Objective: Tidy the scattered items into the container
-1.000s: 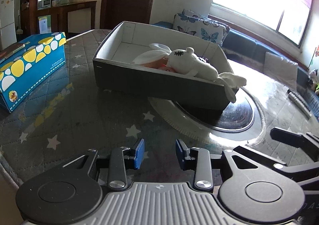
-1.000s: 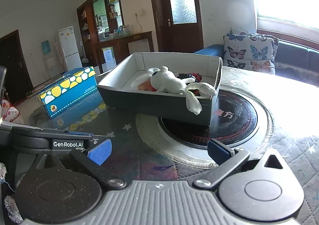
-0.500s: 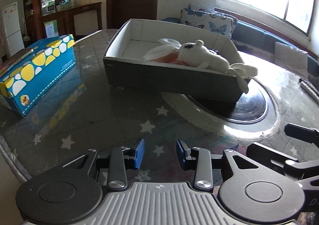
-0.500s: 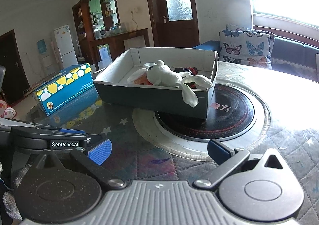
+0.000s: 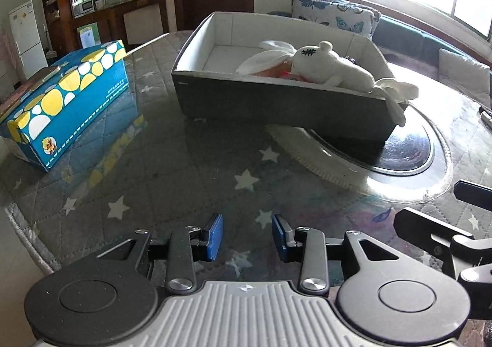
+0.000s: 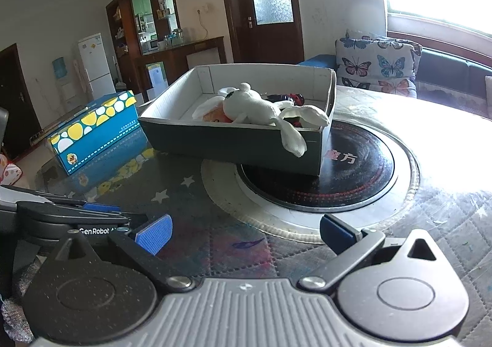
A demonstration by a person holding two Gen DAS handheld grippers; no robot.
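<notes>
Left gripper (image 5: 247, 234) low over the table (image 5: 184, 168), pads a narrow gap apart, nothing between. Right gripper (image 6: 246, 231) alongside, spread wide, also empty; only its black linkage cut off at the left view's right edge. Beyond, grey box (image 5: 276, 104) resting partly on the round hob (image 6: 353, 168), one corner overhanging its rim. Inside the box, white plush (image 6: 258, 108) sprawled across, one limb drooping over the near wall. Beneath the plush, something orange (image 6: 215, 116) and something red and black (image 6: 286, 98), mostly hidden, hard to identify. Left of the box, apart from it, blue spotted carton (image 5: 64, 101). No loose items visible on the table. Hands out of frame.
</notes>
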